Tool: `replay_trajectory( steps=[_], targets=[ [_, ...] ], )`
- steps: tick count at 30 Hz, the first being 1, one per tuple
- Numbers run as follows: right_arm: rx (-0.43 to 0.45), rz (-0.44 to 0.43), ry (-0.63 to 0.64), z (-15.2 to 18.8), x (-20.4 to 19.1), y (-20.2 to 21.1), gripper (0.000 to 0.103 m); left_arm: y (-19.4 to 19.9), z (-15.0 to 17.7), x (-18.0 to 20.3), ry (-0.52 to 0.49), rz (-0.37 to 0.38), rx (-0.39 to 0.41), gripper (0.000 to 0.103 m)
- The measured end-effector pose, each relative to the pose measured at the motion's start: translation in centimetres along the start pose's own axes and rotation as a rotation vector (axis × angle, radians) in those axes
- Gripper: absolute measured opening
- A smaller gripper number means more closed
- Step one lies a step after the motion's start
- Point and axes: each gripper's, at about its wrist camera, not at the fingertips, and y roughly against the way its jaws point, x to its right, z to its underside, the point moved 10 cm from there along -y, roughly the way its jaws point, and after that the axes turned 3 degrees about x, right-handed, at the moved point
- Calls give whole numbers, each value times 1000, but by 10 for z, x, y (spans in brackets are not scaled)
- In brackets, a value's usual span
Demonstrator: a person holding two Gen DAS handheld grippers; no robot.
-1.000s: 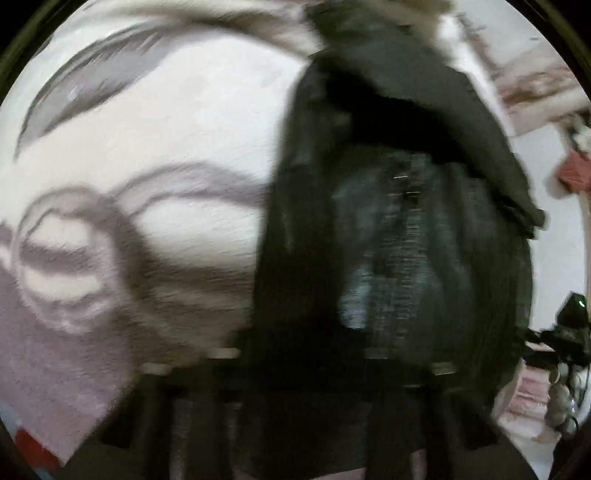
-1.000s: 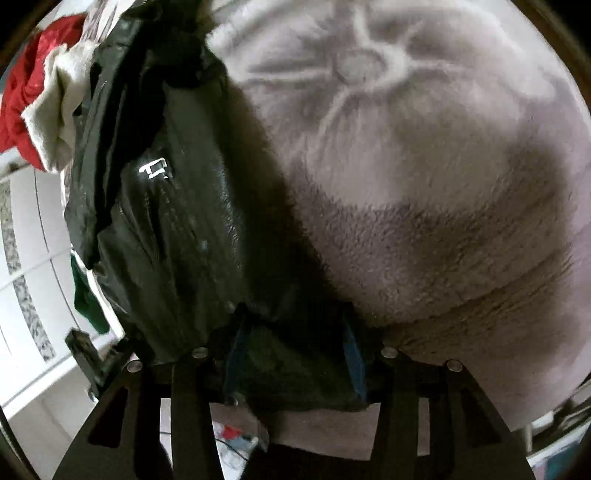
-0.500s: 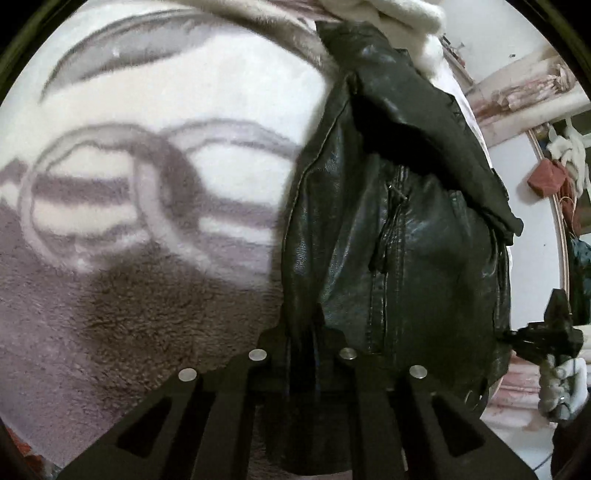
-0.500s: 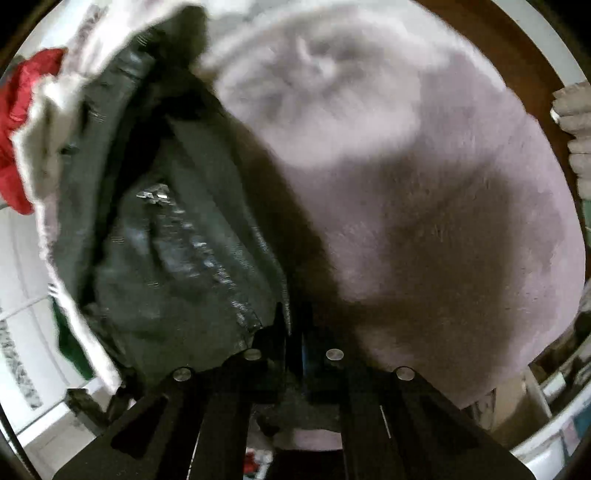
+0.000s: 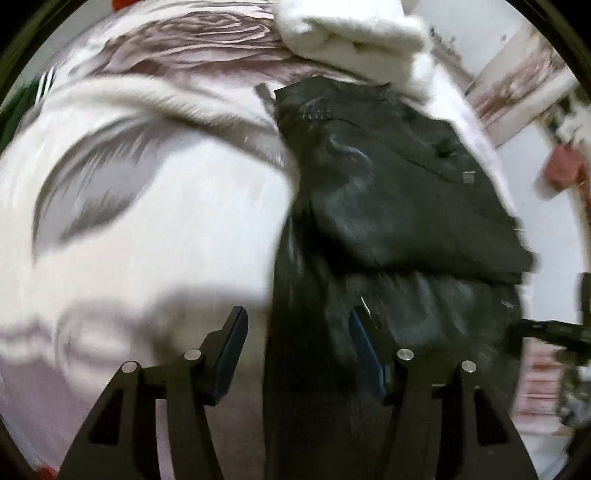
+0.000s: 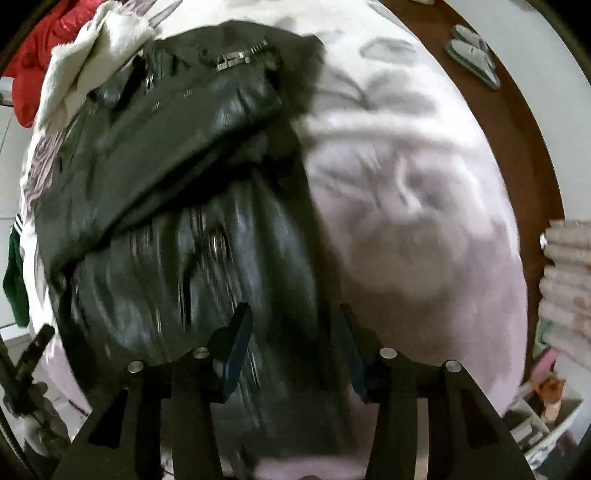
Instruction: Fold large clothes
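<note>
Both the left claw (image 5: 297,332) and right claw (image 6: 293,328) gape wide, empty, over the black leather jacket (image 5: 388,206) on the fluffy pale patterned blanket (image 5: 147,240); a white fleecy garment (image 5: 351,33) crowds its collar.

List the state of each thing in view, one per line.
Black leather jacket: folded over itself, lying on the blanket, ungripped.
Left gripper: jaws open, straddling the jacket's edge.
Right gripper: jaws open over the jacket.
Blanket: spread flat.
White garment: bunched beyond the jacket.

Both wrist cameras look down from close above the bed: left view over the jacket's (image 5: 388,192) left edge, right view over its right edge.
</note>
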Motion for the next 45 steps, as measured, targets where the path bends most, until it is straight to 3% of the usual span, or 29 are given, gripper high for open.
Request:
replay_trajectory(
  steps=[3,5,8,13,19,22,26,30,32,34,37,41,45],
  targets=[
    [55,33,35,-36,-7,-13,49,-40,-27,-11,-46,-150,0,58],
    [77,54,49,-54,-9,-20,49,-49,-33,-19,-56,-181,-3,60],
    [102,97,60,-74,-11,-33,49,-46,-30,-26,-41,-196,9,63],
    [202,191,-58,-102,20,-19,49,-46,-28,-44,12,-166,8,77],
    [119,144,-77,-108,13,-27,50,-37,-24,-49,23,-153,-4,78],
    [30,65,-119,-92,23,0,50,-12,-16,-49,11,-160,-13,77],
    [21,-35,-116,-94,16,53,51,36,-10,-56,24,-161,9,76],
    [32,-143,-57,-127,-37,68,52,54,-66,-36,51,-149,73,76],
    [51,-141,9,-152,-63,57,52,48,-102,-26,12,-150,104,76],
    [61,-138,99,-194,-94,40,52,32,-136,-16,-54,-160,126,76],
    [44,-99,216,-238,-124,5,52,-26,-192,5,-169,-203,97,76],
    [16,-5,365,-286,-142,-32,52,-99,-219,9,-261,-317,-3,76],
    [-75,36,465,-301,-153,-62,52,-122,-219,2,-285,-328,-27,80]
  ],
)
